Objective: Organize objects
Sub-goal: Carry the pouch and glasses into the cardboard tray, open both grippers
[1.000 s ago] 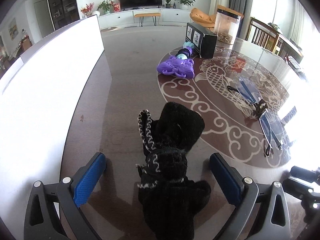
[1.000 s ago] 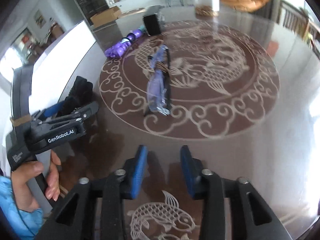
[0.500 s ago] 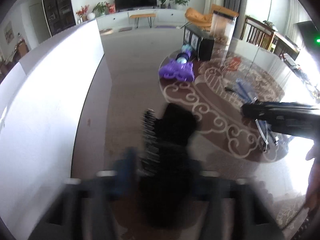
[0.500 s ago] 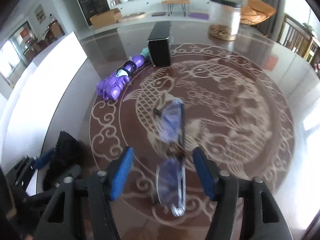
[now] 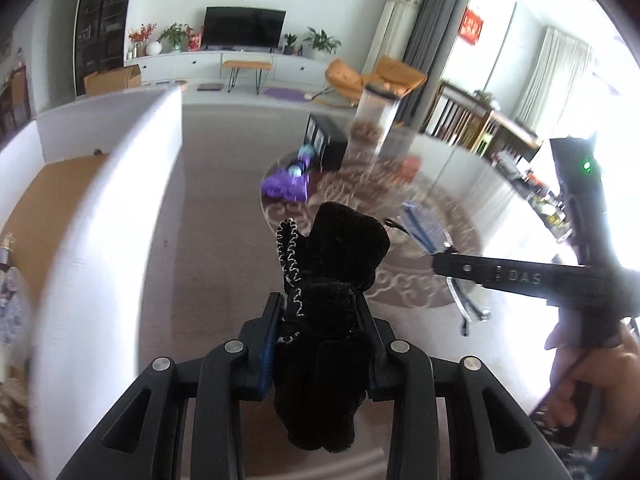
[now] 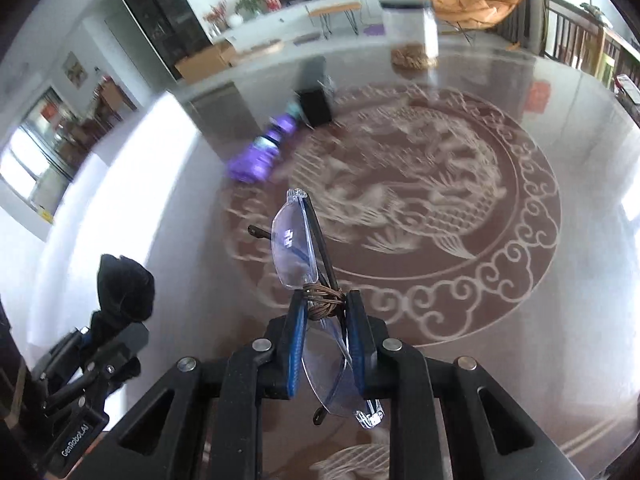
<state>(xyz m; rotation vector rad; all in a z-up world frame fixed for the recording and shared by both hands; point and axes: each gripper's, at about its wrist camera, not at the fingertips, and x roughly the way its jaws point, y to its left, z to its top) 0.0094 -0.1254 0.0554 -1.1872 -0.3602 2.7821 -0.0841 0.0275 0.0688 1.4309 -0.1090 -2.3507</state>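
My left gripper is shut on a black knitted glove with white stitching and holds it above the glass table. The glove also shows in the right wrist view, at the left. My right gripper is shut on a pair of rimless glasses at the bridge and holds them lifted over the table. In the left wrist view the right gripper's tip reaches in from the right over the glasses.
A white box with a brown floor stands left of the table. A purple toy, a black box and a clear jar stand at the far side of the fish-patterned table.
My left gripper closed on the glove and lifted it. My right gripper moved over the glasses, closed on them and raised them off the table.
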